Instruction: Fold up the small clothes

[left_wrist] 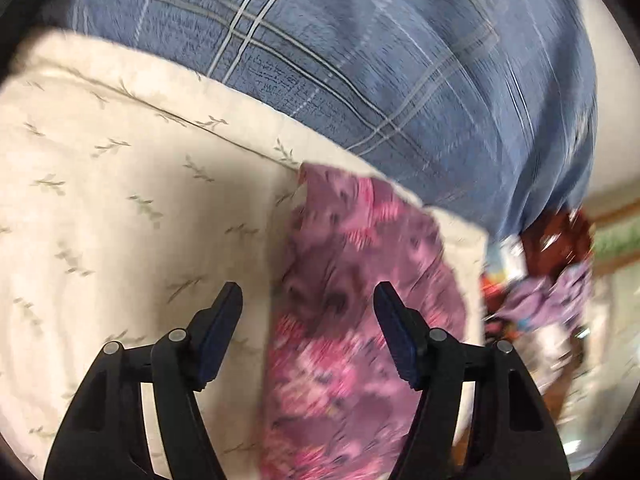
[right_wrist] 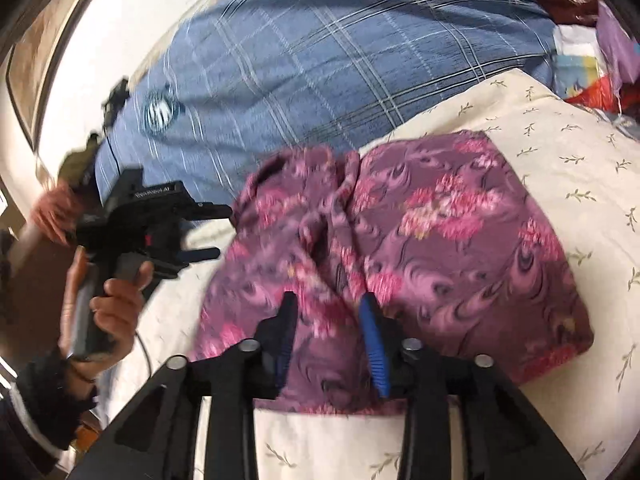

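cream sheet point(right_wrist: 560, 168) | purple garment point(right_wrist: 440, 240) folded | both tongs agape, empty | right view: left hand point(right_wrist: 108, 300)

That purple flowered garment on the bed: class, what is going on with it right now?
A person is folding the purple floral garment on a cream leaf-print pillow with a pair of tongs in each hand. Both tongs are open and hold nothing: the right tongs hover over the garment's near edge, and the left tongs are off to its side. The garment lies folded over, with a blue plaid blanket behind.
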A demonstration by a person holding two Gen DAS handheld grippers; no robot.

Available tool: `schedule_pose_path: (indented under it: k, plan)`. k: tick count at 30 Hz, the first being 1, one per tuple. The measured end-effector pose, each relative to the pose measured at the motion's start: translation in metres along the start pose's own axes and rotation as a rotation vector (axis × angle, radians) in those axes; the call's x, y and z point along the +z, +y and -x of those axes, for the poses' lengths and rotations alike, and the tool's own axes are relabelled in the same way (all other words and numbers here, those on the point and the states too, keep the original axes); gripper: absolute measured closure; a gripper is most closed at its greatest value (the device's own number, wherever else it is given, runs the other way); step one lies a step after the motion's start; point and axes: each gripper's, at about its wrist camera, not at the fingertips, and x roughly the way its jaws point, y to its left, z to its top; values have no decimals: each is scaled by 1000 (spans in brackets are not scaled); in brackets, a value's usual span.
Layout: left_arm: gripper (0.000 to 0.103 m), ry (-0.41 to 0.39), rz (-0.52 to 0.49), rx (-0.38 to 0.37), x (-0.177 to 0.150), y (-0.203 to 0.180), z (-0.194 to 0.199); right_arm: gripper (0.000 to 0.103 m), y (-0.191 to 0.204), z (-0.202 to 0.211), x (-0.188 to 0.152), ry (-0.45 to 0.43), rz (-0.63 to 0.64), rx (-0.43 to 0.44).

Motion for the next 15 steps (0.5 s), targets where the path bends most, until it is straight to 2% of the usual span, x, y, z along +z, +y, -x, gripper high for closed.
schedule_pose_path:
  k: [5,8,10,11,12,13,15]
  plan:
    - [36,21,51,-61,21,-1,-20,64,-7,-18,28,24,-34,9]
    - [36,3,71,-46,36,3,-24,63,-8,-32,52,36,-42,43]
    - [38,-1,40,-35,48,-1,-27,60,-3,-46,79,41,-12,60]
    - [50,-9,17,-27,51,-13,-36,51,-1,-53,90,54,9,68]
    - [66,-12,-22,-27,57,-19,-37,47,3,-67,105,83,38,62]
    - [70,-9,-53,-27,63,-23,-41,47,6,-76,115,91,58,40]
    - [88,-26,-106,-13,75,-34,-48,45,11,-96,129,138,91,36]
